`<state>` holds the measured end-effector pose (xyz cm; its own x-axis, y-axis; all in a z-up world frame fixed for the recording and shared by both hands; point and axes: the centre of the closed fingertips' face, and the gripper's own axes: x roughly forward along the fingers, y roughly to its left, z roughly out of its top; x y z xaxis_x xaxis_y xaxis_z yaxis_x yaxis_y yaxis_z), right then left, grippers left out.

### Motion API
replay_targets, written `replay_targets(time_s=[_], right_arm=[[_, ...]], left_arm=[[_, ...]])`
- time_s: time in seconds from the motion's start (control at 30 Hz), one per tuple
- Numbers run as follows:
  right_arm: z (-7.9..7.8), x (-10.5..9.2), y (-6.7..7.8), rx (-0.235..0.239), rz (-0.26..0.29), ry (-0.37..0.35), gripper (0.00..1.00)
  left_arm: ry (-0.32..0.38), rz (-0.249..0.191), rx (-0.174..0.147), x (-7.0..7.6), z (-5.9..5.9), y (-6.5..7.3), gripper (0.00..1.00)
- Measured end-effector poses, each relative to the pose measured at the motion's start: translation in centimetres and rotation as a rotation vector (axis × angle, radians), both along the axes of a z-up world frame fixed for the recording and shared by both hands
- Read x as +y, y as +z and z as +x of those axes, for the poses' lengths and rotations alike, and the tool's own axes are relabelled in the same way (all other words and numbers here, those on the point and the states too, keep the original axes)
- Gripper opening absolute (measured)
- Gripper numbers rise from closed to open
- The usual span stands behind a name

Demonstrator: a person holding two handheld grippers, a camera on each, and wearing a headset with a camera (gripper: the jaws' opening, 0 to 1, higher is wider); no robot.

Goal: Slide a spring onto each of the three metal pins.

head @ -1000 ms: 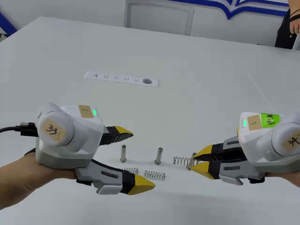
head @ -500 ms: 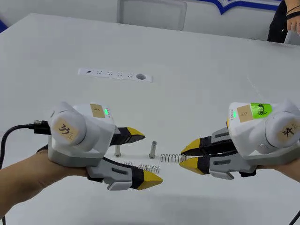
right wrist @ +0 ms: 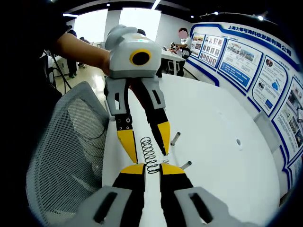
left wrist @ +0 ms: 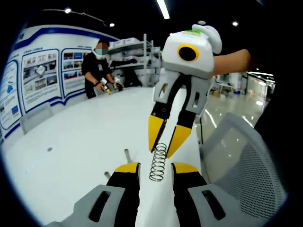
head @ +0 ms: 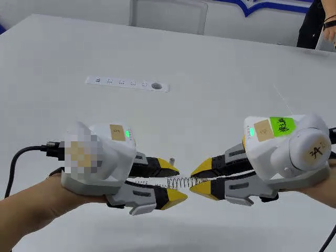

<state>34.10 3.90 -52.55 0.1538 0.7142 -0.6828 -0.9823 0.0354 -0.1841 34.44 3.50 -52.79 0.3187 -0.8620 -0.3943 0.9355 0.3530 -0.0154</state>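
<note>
A small steel spring [head: 181, 182] hangs level above the white table [head: 210, 94], between the two grippers. My right gripper [head: 195, 179] comes in from the right, shut on the spring's right end. Facing it, my left gripper [head: 179, 182] is open, its yellow tips straddling the spring's left end without pinching it. In the left gripper view the spring [left wrist: 158, 163] rises between my left gripper [left wrist: 156, 166] and the right gripper [left wrist: 163, 149]. The right gripper view has the spring [right wrist: 149, 155] running from my right gripper [right wrist: 152, 169]. Two metal pins [right wrist: 174, 138] [right wrist: 185, 164] stand beyond. One pin top [head: 171, 159] peeks over the left jaw.
A white power strip [head: 127, 83] lies at the middle of the table. A grey chair [head: 168, 14] stands at the far edge and a person [head: 320, 23] at the top right. A mesh chair [right wrist: 71, 142] is at the near edge. A black cable [head: 21, 163] trails from the left gripper.
The two grippers have closed in on each other. My left gripper moved right until its open jaws straddle the free end of the spring, which the right gripper carried leftward.
</note>
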Motion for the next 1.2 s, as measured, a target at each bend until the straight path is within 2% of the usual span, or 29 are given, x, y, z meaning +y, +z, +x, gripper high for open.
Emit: replay_targets(time_s=[0.13,0.2,0.37,0.67,0.7,0.87,1.03,1.2], right_arm=[[-0.1,0.1,0.0,0.002,-0.002,0.005,0.11],[0.0,0.0,-0.1,0.0,-0.008,0.003,0.11],[0.1,0.0,0.1,0.005,0.003,-0.007,0.11],[0.0,0.0,0.3,0.001,0.006,-0.004,0.11],[0.0,0.0,0.3,-0.001,0.007,-0.004,0.11],[0.1,0.0,0.8,-0.019,0.018,0.012,0.12],[0.3,0.2,1.2,-0.019,0.045,0.01,0.12],[0.1,0.5,1.2,-0.007,0.046,0.032,0.12]], left_arm=[[0.012,-0.001,-0.015,0.1,0.3,0.2,0.25],[0.016,-0.004,-0.009,0.2,0.4,0.2,0.24],[-0.001,-0.009,-0.006,0.1,0.0,0.3,0.15],[-0.006,-0.002,-0.008,0.1,-0.2,0.2,0.13],[-0.007,-0.002,-0.012,0.0,-0.2,0.2,0.12],[-0.041,0.025,-0.074,-0.1,-0.3,0.5,0.1],[-0.039,0.019,-0.082,0.1,-0.1,0.9,0.1],[-0.06,0.037,-0.093,0.3,-0.4,0.9,0.1]])
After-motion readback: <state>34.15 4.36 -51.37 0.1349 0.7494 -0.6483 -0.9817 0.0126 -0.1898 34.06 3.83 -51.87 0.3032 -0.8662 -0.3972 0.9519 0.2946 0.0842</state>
